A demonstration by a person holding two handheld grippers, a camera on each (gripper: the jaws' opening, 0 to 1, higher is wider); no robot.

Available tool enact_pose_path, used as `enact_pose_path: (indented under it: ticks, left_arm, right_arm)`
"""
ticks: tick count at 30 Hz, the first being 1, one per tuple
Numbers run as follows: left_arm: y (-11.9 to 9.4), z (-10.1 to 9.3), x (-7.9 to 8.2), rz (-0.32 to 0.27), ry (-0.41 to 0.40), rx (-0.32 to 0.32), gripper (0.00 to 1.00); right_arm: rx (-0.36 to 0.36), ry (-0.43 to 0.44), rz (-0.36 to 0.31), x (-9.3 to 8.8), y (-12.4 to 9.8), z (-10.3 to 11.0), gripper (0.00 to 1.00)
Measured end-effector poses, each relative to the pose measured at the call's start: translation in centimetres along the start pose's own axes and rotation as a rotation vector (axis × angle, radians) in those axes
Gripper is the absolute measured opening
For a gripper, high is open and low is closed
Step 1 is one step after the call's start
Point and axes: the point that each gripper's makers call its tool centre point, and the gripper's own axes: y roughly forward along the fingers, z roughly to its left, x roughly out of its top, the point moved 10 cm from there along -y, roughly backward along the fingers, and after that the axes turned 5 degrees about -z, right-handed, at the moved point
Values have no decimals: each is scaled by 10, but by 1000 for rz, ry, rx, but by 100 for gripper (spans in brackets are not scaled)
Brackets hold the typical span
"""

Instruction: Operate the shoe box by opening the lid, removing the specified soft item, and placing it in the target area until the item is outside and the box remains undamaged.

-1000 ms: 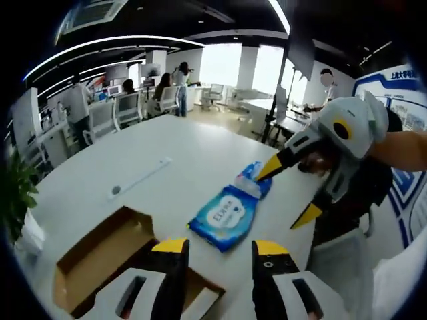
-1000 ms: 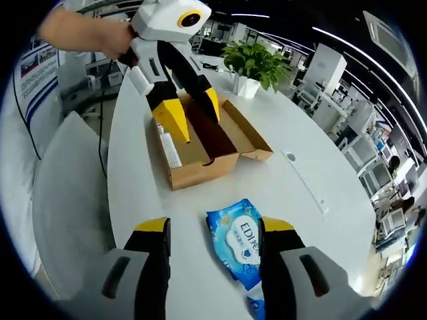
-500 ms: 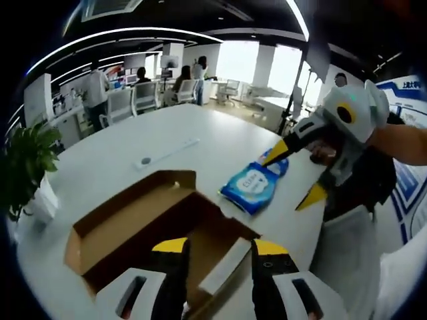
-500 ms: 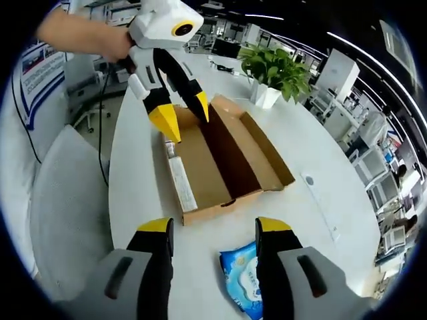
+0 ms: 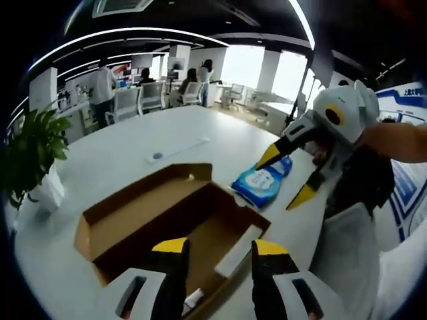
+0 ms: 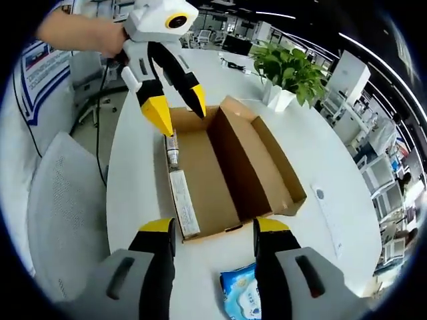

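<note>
The shoe box (image 6: 227, 170) lies open on the white bench (image 5: 127, 157), lid folded back. The blue wipes pack (image 5: 261, 185) rests on the bench just beside the box, outside it. The left claw (image 6: 175, 105) hangs wide over the box's far end, holding nothing; the right claw (image 5: 288, 177) gapes wide above the pack. The right gripper view reveals a white tube (image 6: 181, 203) along the box's inner wall.

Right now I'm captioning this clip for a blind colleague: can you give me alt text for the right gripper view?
An open cardboard shoe box lies on a white table, with the blue wipes pack outside it between the right claw's open yellow-tipped jaws. The left claw hangs open over the box's far end, near a potted plant.
</note>
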Motion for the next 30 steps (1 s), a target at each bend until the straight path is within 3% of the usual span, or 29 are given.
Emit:
enact_pose_path:
  ticks: [8,13,20,30]
  left_arm:
    - [-10,10,-10,16,10,-75,39]
    - [-19,18,-16,15,18,-171,45]
    - [-31,39,-24,27,67,-215,49]
    - [-35,66,-30,5,72,-232,53]
  right_arm:
    - [50,7,24,3,19,-8,42]
    - [80,6,46,4,25,-10,42]
    - [125,32,71,4,38,-20,42]
    - [320,61,138,4,61,-26,41]
